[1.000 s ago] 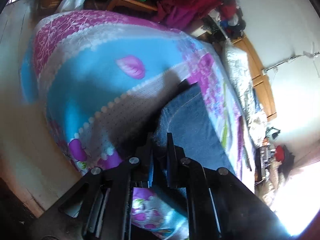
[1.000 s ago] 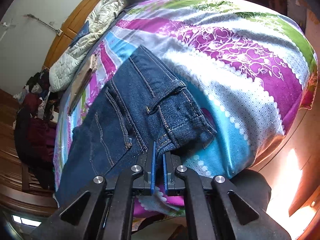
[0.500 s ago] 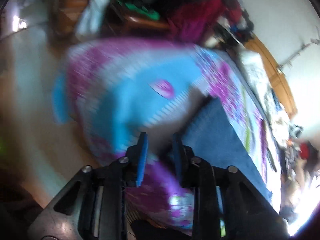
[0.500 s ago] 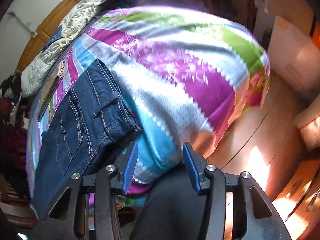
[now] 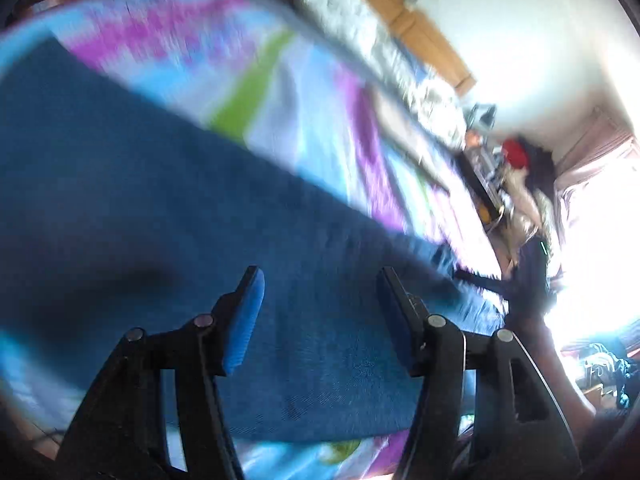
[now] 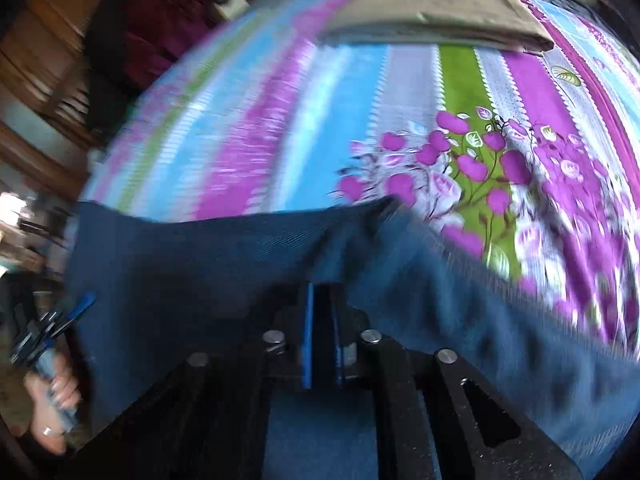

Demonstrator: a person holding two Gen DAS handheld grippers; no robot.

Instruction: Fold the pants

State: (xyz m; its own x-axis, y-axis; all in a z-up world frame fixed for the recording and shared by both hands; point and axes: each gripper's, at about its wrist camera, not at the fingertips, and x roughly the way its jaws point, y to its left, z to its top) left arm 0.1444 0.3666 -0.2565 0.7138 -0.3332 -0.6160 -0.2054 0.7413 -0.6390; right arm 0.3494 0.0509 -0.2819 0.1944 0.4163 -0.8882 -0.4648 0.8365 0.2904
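Dark blue denim pants [image 5: 168,208] lie flat on a striped floral bedspread [image 5: 280,92]. My left gripper [image 5: 319,276] hovers just over the cloth, open wide, nothing between its blue pads [image 5: 244,320]. In the right wrist view the pants [image 6: 180,264] run across the lower frame. My right gripper [image 6: 322,294] has its jaws nearly together, pinching a raised fold at the pants' far edge. The left gripper [image 6: 52,328] shows at the far left, held by a hand [image 6: 48,400]. Both views are motion-blurred.
A folded tan-grey cloth [image 6: 432,16] lies across the far side of the bedspread [image 6: 460,92]. A quilted white blanket [image 5: 384,52] lines the bed's far edge by wooden furniture [image 5: 432,44]. Dark red clothes [image 6: 160,24] hang beyond the bed.
Both grippers let go of the waistband end and opened. They then swung to another part of the pants; the right has shut on a fold and the left stays open.
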